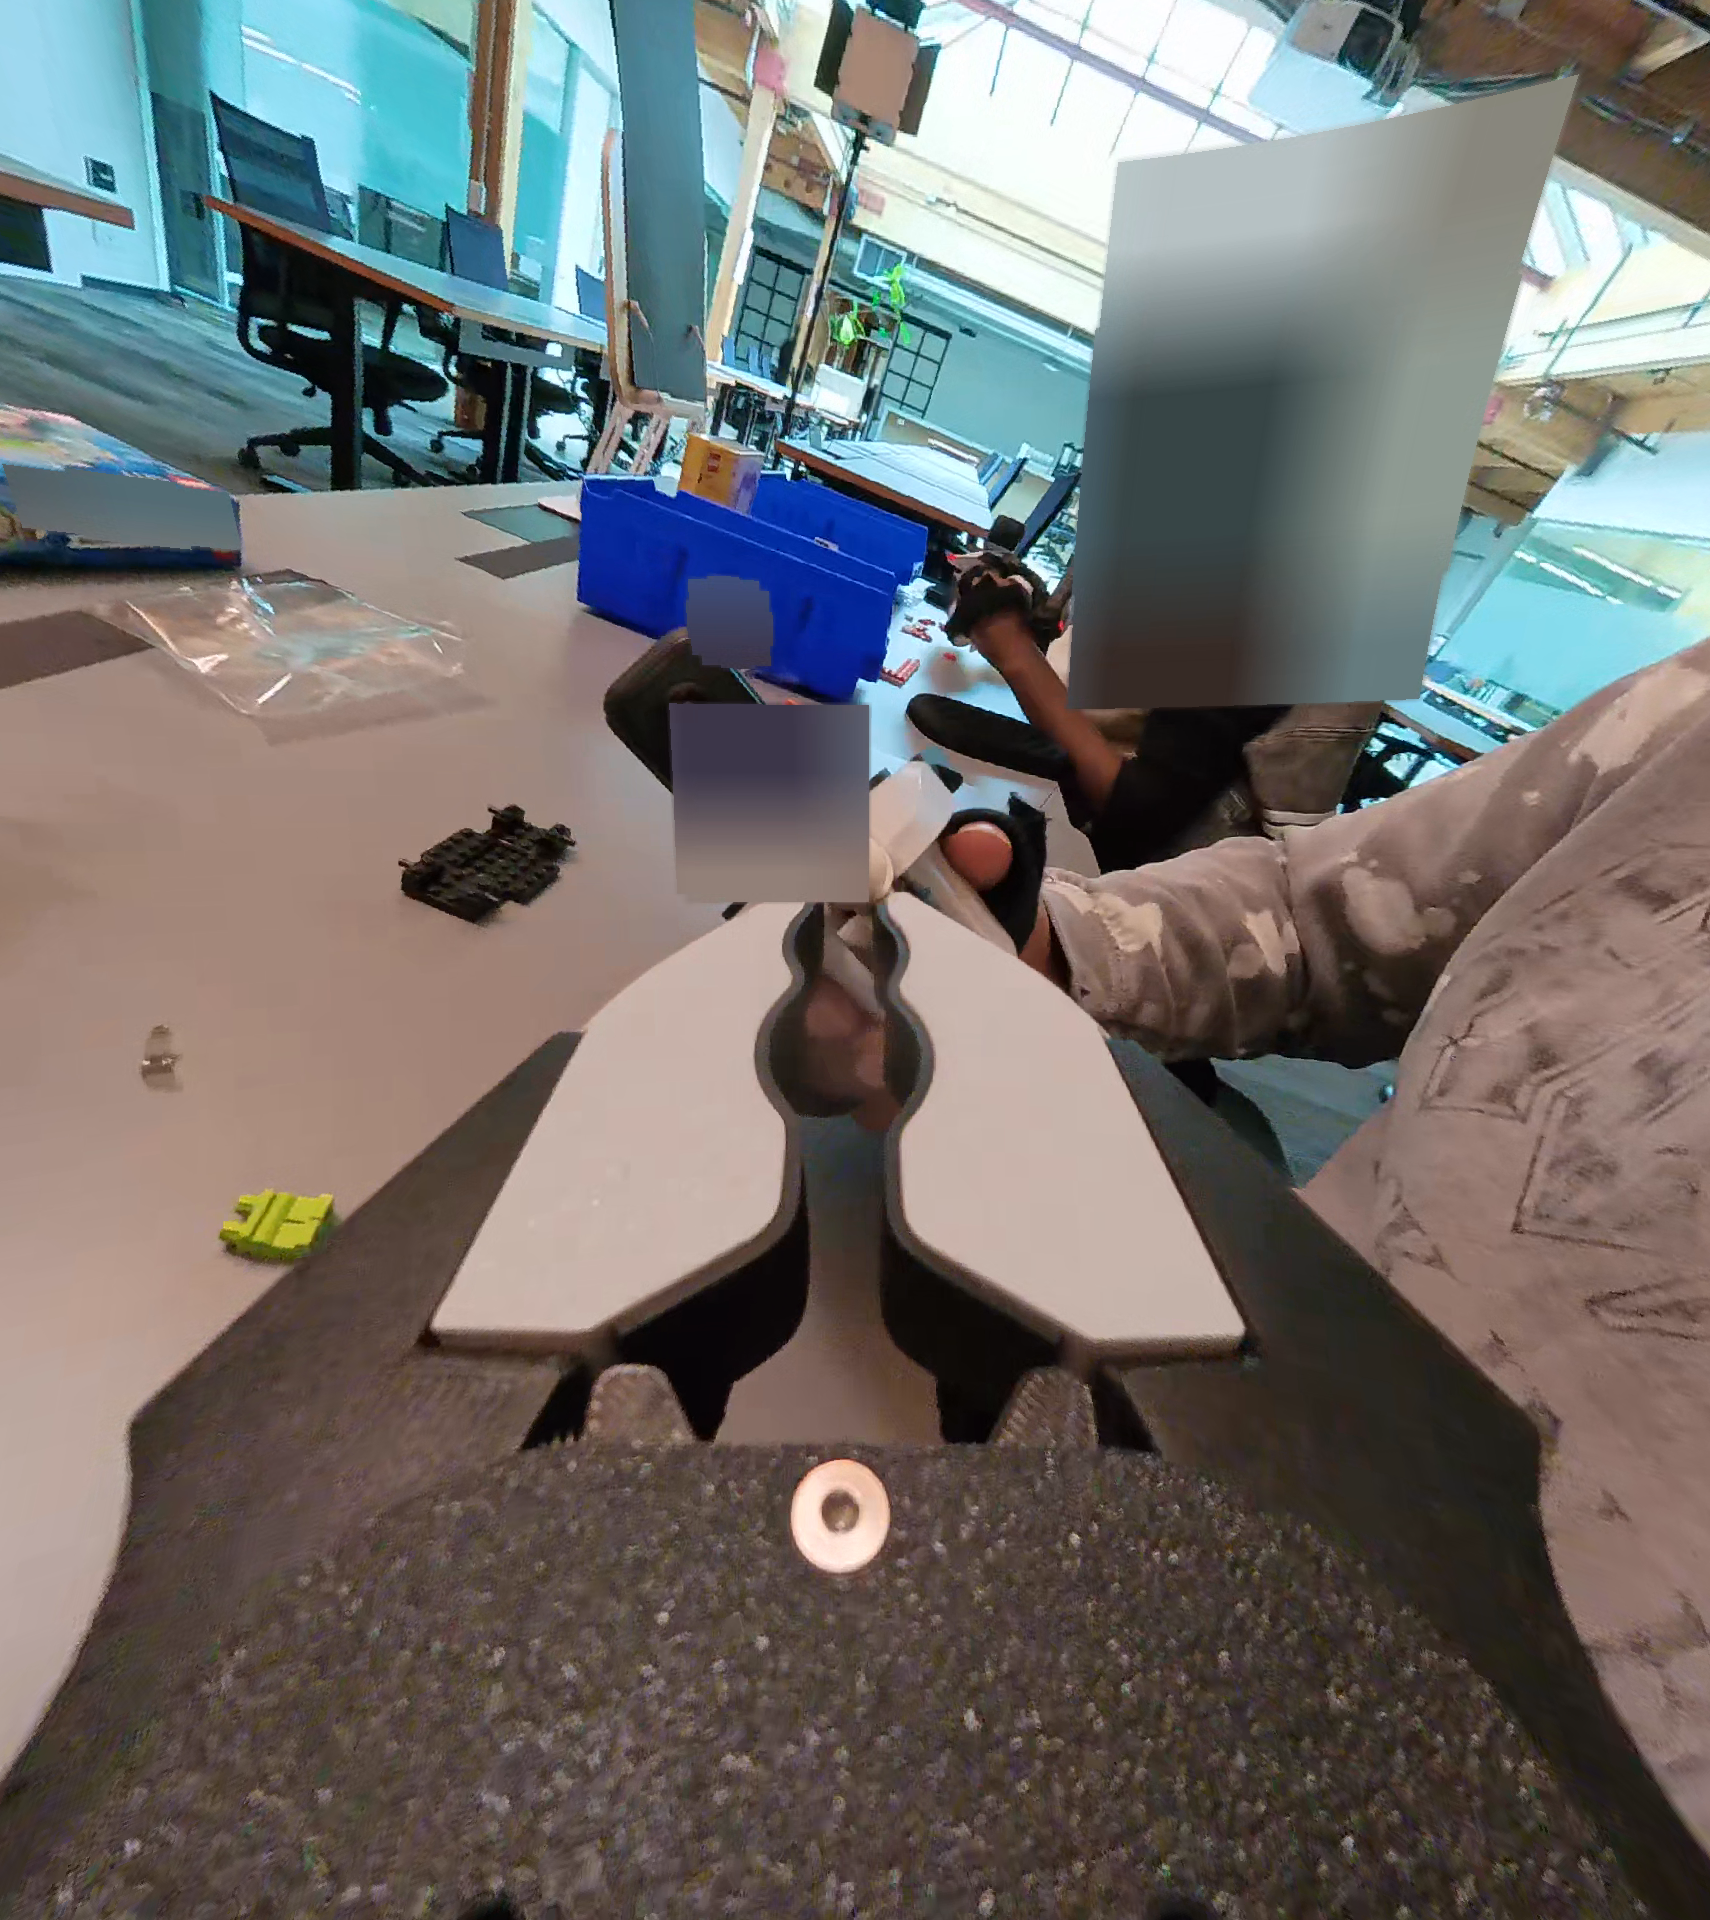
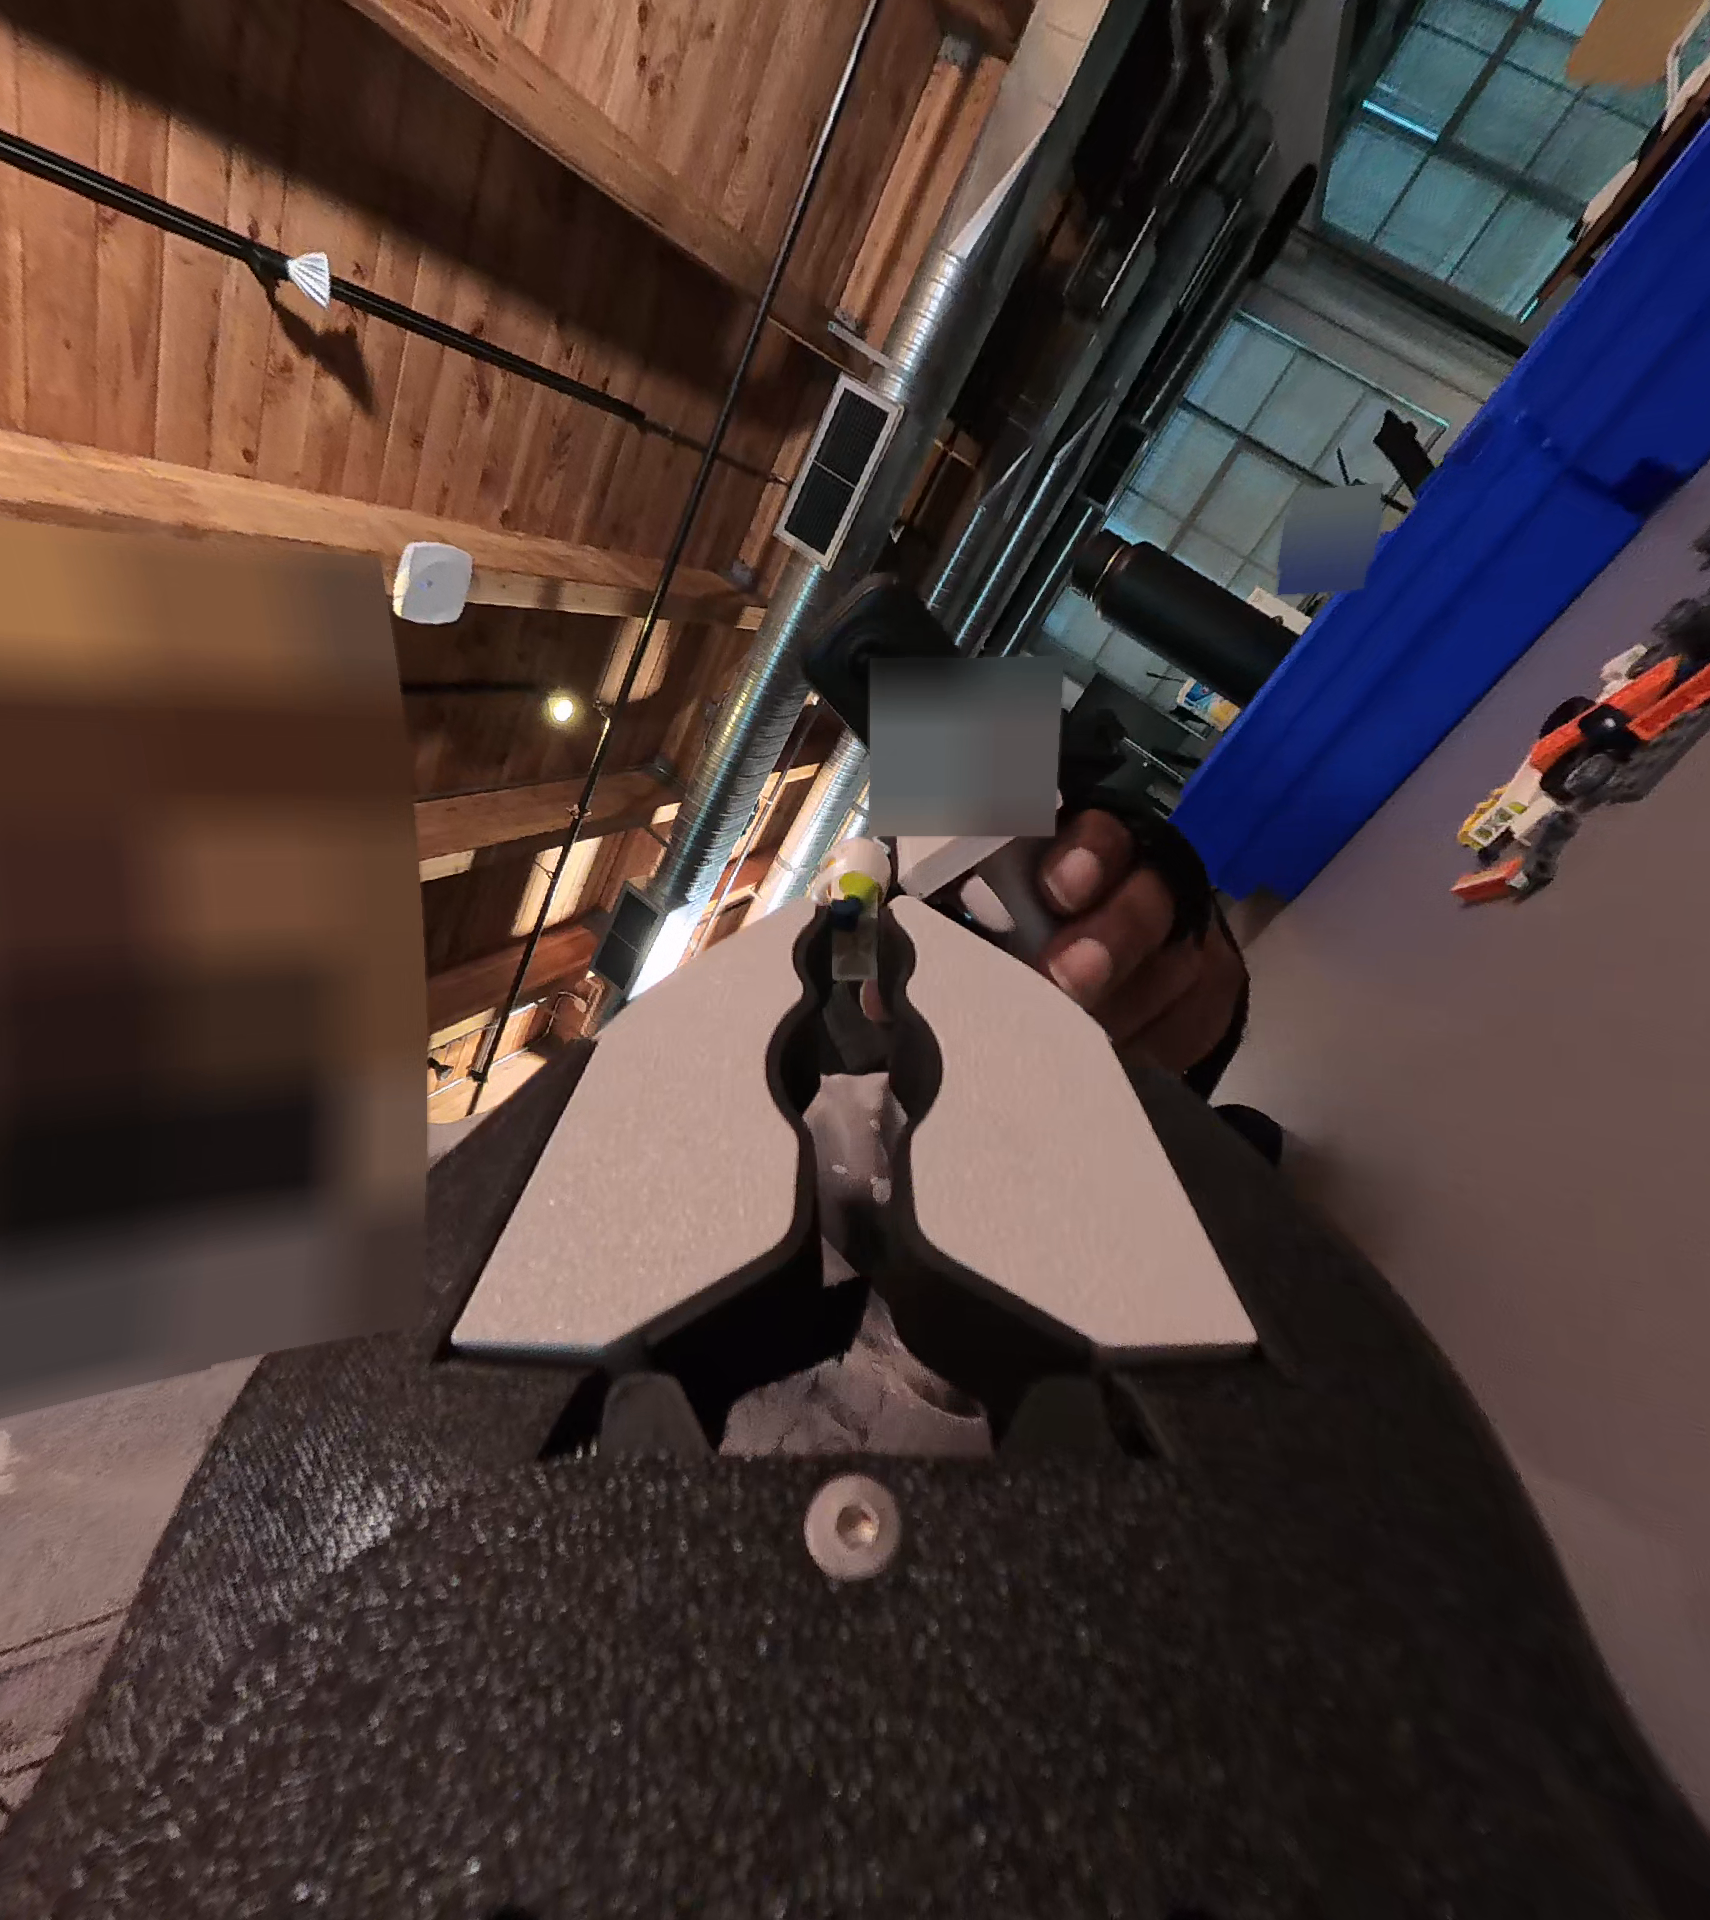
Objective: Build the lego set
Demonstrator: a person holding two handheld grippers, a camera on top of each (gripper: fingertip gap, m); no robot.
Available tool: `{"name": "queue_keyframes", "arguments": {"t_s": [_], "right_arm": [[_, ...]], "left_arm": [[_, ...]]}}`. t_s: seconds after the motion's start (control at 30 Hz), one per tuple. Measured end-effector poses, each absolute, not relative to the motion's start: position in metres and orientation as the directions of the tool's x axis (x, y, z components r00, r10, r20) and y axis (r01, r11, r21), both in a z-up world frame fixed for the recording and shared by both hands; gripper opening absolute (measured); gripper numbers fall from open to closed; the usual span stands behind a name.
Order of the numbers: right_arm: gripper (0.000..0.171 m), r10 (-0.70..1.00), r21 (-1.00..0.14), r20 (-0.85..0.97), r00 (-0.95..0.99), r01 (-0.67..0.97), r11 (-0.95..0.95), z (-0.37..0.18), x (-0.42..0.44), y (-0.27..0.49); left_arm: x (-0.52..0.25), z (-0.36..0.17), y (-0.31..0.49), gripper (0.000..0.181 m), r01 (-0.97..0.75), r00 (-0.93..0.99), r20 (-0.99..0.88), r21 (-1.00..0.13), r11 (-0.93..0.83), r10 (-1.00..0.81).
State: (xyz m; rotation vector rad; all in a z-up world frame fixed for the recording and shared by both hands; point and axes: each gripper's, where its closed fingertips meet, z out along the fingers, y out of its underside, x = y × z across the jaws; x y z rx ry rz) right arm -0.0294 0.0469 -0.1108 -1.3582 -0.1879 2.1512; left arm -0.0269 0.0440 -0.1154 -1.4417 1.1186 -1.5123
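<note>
**A:** Why are both tools up in the air, tip to tip?

**B:** I'm joining small parts off the worktop, I'd say, so each can push against the other. My right tool is closed on a small piece with a lime-green end, right at its tip. My left tool is closed too; something thin seems to sit between its tips, but I cannot tell what.

**A:** And the rest of the set?

**B:** The black base lies on the worktop, well left of my left tool. A lime piece lies nearer, and a small clear piece between those two.
</note>
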Motion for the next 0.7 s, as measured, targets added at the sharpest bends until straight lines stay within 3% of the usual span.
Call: {"name": "queue_keyframes", "arguments": {"t_s": [0.27,0.6,0.7], "right_arm": [[0.008,0.563,-0.393,-0.763,-0.317,-0.464,-0.794,-0.106,-0.025,0.051],[0.008,0.663,-0.447,-0.731,-0.164,-0.62,-0.645,-0.103,-0.016,0.063],[0.008,0.672,-0.457,-0.732,-0.11,-0.652,-0.605,-0.104,-0.012,0.067]], "left_arm": [[-0.026,-0.109,0.048,0.006,0.037,-0.079,0.428,-0.901,-0.432,-0.9],[-0.013,-0.112,0.056,0.014,0.063,0.015,0.477,-0.878,-0.475,-0.879],[-0.01,-0.112,0.059,0.008,0.076,0.025,0.509,-0.859,-0.506,-0.86]]}}
